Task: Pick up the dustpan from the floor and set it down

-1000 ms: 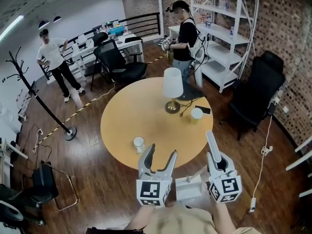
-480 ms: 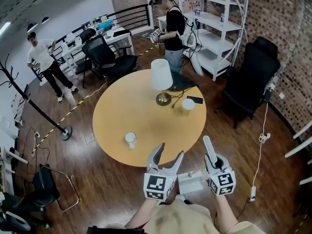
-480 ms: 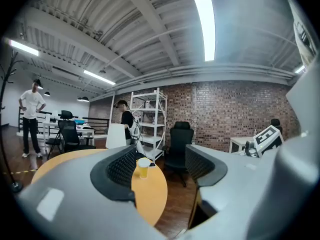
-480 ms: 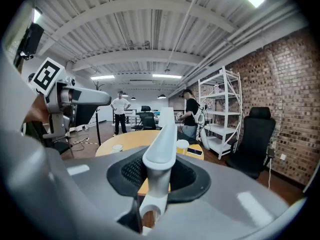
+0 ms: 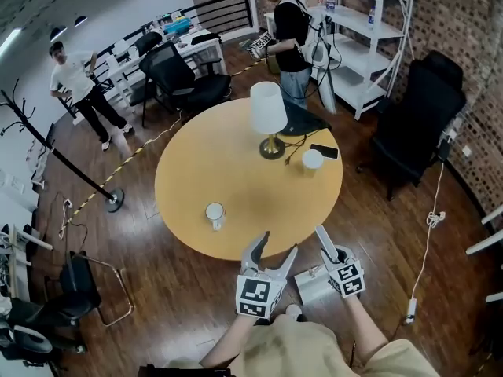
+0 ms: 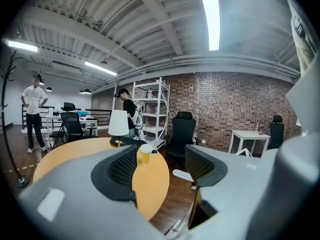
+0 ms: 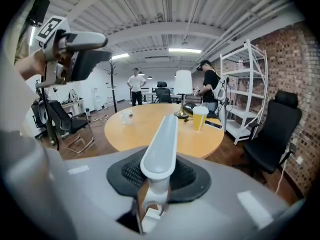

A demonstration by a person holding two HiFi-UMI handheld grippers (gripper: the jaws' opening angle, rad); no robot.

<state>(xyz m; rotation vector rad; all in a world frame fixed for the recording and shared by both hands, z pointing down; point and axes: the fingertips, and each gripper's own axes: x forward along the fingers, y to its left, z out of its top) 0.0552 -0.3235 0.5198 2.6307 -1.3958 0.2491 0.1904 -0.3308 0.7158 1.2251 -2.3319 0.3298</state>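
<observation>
The white dustpan (image 5: 313, 286) hangs low in front of me, just off the round table's near edge. Its long handle (image 5: 324, 243) sticks up and forward. My right gripper (image 5: 336, 267) is shut on the handle near its base; in the right gripper view the handle (image 7: 163, 139) runs out between the closed pads (image 7: 187, 176). My left gripper (image 5: 273, 251) stands open to the left of the dustpan with nothing between its fingers. In the left gripper view the gap at the gripper (image 6: 160, 168) shows only table and floor.
The round wooden table (image 5: 236, 203) carries a lamp (image 5: 269, 116), a white mug (image 5: 214, 213), a yellow cup (image 5: 313, 160) and a phone (image 5: 324, 151). A black chair (image 5: 416, 124) and white shelving (image 5: 369, 45) stand right. Two people (image 5: 291, 30) (image 5: 78, 85) stand beyond. A cable (image 5: 428, 242) lies on the floor.
Both grippers have sunk toward the floor, the right one more, carrying the dustpan down with it. The left gripper stays open and empty.
</observation>
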